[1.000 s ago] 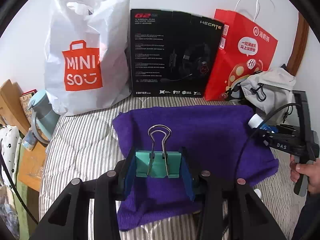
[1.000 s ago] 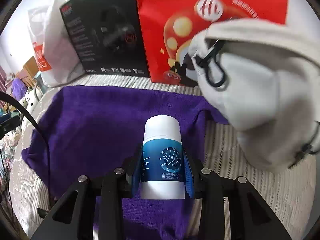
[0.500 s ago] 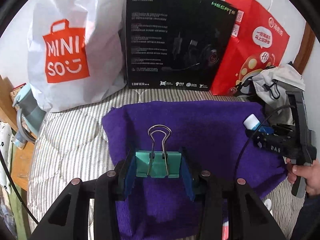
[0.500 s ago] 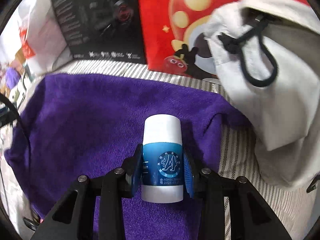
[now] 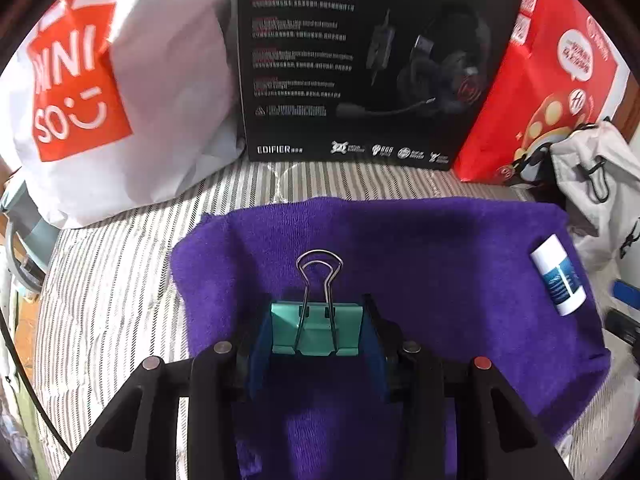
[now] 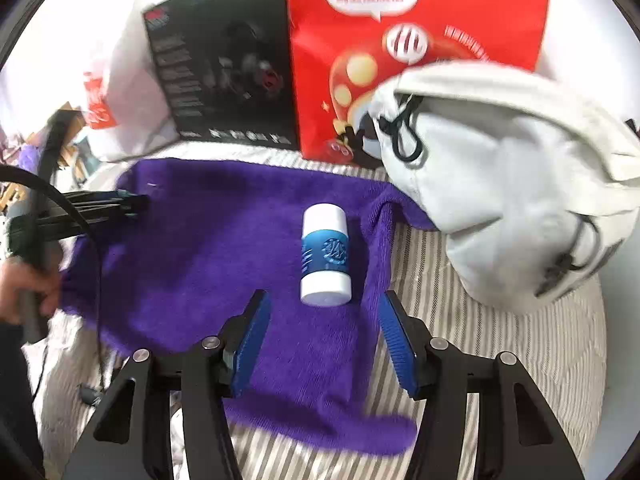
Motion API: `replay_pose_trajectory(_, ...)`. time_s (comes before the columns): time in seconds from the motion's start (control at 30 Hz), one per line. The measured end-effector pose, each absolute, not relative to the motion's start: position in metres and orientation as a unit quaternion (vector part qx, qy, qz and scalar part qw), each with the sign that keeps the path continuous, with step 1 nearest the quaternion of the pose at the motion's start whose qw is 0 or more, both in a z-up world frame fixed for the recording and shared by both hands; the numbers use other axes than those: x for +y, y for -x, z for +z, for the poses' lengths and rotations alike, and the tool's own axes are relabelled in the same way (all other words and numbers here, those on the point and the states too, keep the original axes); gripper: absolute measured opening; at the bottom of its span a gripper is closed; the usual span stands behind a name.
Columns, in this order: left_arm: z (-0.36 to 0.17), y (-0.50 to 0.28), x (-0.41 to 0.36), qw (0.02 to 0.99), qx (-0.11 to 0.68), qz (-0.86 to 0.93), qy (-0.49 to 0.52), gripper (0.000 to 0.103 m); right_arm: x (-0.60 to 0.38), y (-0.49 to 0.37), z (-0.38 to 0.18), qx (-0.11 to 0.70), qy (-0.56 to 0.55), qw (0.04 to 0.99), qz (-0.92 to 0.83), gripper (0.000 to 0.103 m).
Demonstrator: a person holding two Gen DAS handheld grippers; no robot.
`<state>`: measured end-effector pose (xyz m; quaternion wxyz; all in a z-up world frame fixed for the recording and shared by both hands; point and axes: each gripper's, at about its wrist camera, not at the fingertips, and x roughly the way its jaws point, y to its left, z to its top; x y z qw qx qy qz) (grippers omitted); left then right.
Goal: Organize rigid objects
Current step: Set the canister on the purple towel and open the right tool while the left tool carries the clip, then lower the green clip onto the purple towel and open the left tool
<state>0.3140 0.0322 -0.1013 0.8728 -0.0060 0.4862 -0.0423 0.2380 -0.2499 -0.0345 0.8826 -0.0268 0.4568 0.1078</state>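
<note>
Bottle [image 6: 325, 255] already lies on the purple towel [image 6: 208, 248] near its right edge, right gripper [image 6: 324, 340] spread wide just short of it, while left gripper [image 5: 316, 330] grips the binder clip [image 5: 316, 326] over the towel's left half, placement pending.

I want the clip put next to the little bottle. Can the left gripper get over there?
Probably yes. The left gripper holds the binder clip, and only open purple towel lies between it and the bottle.
</note>
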Motion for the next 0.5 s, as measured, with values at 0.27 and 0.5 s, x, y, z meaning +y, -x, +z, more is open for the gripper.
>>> replay_pose_trajectory(0.27, -0.114, -0.324, 0.019, 0.863, 0.504, -0.030, -0.019, 0.039, -0.254, -0.199, -0.010, 0.437, 0.025, 0.895, 0.091, 0.061)
replay_pose_trajectory(0.5, -0.115, -0.323, 0.016, 0.860, 0.508, -0.019, -0.029, 0.047, -0.266, -0.173, -0.010, 0.445, 0.007, 0.892, 0.081, 0.063)
